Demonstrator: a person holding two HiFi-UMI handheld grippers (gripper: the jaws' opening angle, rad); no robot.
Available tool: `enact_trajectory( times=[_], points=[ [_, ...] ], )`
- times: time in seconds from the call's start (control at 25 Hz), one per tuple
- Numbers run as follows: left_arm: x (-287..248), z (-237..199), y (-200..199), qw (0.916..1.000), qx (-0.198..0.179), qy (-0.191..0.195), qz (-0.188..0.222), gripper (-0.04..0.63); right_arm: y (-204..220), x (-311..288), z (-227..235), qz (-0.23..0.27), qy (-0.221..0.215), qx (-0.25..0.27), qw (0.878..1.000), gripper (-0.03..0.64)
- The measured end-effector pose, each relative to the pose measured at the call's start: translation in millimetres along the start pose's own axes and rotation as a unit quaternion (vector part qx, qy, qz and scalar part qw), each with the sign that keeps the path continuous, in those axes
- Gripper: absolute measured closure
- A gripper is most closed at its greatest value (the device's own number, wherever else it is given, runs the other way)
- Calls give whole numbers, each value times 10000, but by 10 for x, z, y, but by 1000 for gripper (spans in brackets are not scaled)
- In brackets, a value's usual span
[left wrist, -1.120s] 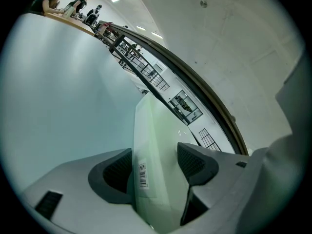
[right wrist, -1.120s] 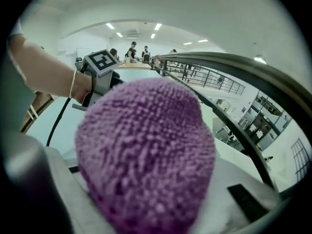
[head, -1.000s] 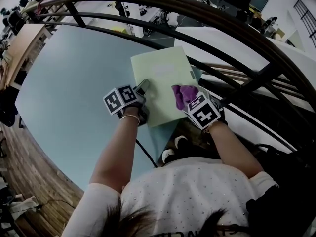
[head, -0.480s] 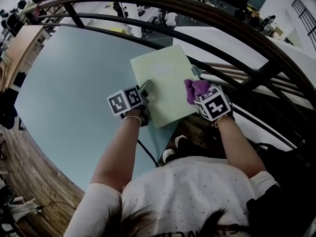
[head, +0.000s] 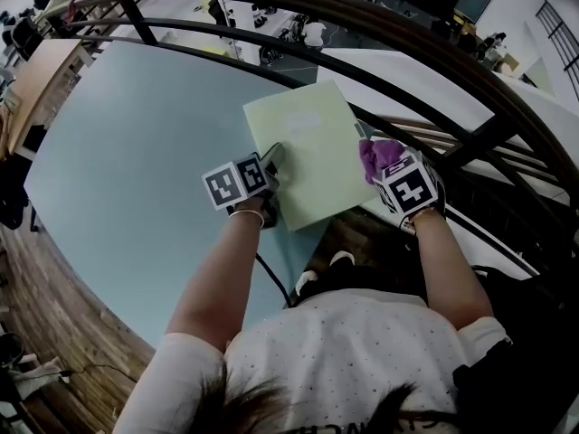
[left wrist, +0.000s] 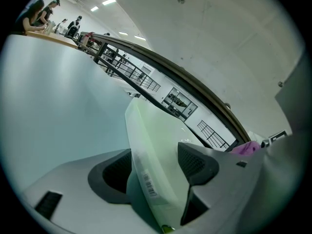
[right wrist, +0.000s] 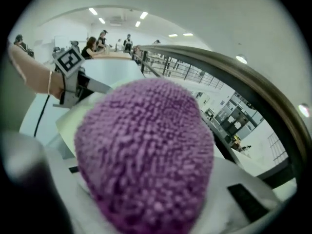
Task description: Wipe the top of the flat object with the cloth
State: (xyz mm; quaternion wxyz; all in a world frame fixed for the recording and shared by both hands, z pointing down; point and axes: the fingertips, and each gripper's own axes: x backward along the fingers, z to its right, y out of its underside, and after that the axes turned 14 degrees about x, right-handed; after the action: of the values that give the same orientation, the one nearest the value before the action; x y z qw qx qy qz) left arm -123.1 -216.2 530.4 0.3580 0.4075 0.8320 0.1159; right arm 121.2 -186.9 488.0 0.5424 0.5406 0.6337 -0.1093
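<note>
A bunched purple cloth (right wrist: pixel 146 150) is clamped by the right gripper (right wrist: pixel 146 189); the pale flat object (right wrist: pixel 72 120) is seen beyond it, leftward.

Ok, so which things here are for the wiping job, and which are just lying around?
For the job:
- green folder, clamped at its edge by the left tool
- purple cloth, held in the right tool

Just around:
- blue table under the folder
- black railing
- black cable hanging below the table edge
</note>
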Motion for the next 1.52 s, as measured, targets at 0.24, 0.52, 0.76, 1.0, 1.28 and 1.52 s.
enact_trajectory(
  times=[0.24,0.52,0.76,1.0,1.28,1.52],
  points=[
    [-5,-7,-3,10000,-43,3,42,290,-1262,610,-871,2770,-2175,-758,9329,584],
    [16,6,17,10000,-43,0,39,290,-1338,423,-1707,2455,-2869,-512,9246,584],
    [-8,9,-15,9978,-595,-98,269,291,-1037,66,-1737,1676,-2041,928,9600,583],
    [22,12,-1,9980,-589,-81,234,291,-733,29,-1423,1382,-1846,692,9706,581],
    [8,4,-15,9978,-601,-74,260,291,-308,-33,-830,1082,-1311,185,9853,581],
    [26,19,-6,9978,-595,-77,284,291,4,-7,-464,961,-853,-276,9913,581]
  ],
)
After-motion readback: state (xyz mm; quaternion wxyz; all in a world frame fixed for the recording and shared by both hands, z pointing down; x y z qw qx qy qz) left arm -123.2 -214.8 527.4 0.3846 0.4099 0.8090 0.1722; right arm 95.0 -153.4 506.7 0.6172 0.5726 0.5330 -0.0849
